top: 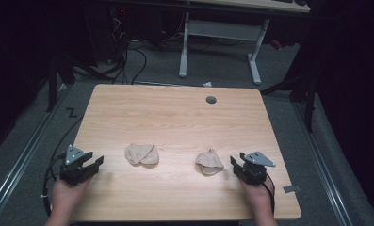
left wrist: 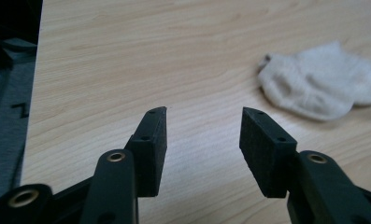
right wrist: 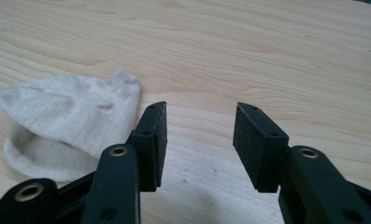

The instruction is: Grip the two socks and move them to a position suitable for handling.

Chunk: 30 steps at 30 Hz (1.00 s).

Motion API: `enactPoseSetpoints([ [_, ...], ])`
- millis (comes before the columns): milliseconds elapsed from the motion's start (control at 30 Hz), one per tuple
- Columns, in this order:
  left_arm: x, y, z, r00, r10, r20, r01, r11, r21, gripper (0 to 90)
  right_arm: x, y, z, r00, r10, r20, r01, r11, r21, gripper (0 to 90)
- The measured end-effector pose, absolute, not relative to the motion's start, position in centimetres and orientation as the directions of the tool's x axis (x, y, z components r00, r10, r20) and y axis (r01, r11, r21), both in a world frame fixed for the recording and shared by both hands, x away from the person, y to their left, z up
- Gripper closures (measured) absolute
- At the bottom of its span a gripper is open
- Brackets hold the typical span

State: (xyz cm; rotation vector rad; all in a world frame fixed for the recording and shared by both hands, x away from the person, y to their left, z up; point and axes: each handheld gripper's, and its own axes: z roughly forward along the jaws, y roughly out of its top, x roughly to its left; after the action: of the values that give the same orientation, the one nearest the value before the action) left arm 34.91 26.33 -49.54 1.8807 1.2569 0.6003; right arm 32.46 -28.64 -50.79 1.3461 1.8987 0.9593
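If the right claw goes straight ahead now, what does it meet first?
Probably only bare table: between the right claw's open jaws lies wood to the far edge. The sock sits beside its left jaw, off that line.

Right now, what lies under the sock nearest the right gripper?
The sock near the right gripper lies folded on the bare wooden table; its upper layer covers its lower one. Whatever might sit beneath it is covered. The right gripper stands open beside it, nothing between its jaws.

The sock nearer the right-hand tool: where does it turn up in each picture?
High view: the right sock lies right of centre, just left of the right tool.
Right gripper view: sock at left, beside the left jaw.
Left gripper view: not in it.
Shared landmark: the wooden table.
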Motion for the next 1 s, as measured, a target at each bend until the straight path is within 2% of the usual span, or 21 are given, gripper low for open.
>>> enactPoseSetpoints([
  [167, 35.2, 25.2, -49.4, 0.423, 0.906, 0.009, 0.524, -0.252, 0.814, 51.1, 32.3, -28.2, -51.0, -0.307, 0.947, -0.092, 0.506, 0.244, 0.827, 57.4],
  [467, 35.3, 24.3, -49.7, 0.442, 0.897, -0.016, 0.535, -0.249, 0.807, 47.9, 32.3, -28.4, -50.8, -0.303, 0.949, -0.085, 0.507, 0.236, 0.829, 58.9],
  [533, 34.8, 23.9, -49.4, 0.451, 0.891, -0.043, 0.535, -0.231, 0.813, 45.8, 32.2, -28.0, -50.6, -0.322, 0.942, -0.096, 0.497, 0.254, 0.83, 56.0],
  [867, 32.9, 19.6, -48.8, 0.538, 0.842, -0.034, 0.495, -0.283, 0.821, 45.0, 31.5, -25.9, -49.3, -0.391, 0.915, -0.095, 0.463, 0.285, 0.839, 53.4],
  [1000, 32.6, 18.5, -49.2, 0.566, 0.824, -0.005, 0.484, -0.328, 0.812, 44.8, 31.7, -24.5, -49.1, -0.441, 0.894, -0.084, 0.456, 0.304, 0.836, 53.5],
])
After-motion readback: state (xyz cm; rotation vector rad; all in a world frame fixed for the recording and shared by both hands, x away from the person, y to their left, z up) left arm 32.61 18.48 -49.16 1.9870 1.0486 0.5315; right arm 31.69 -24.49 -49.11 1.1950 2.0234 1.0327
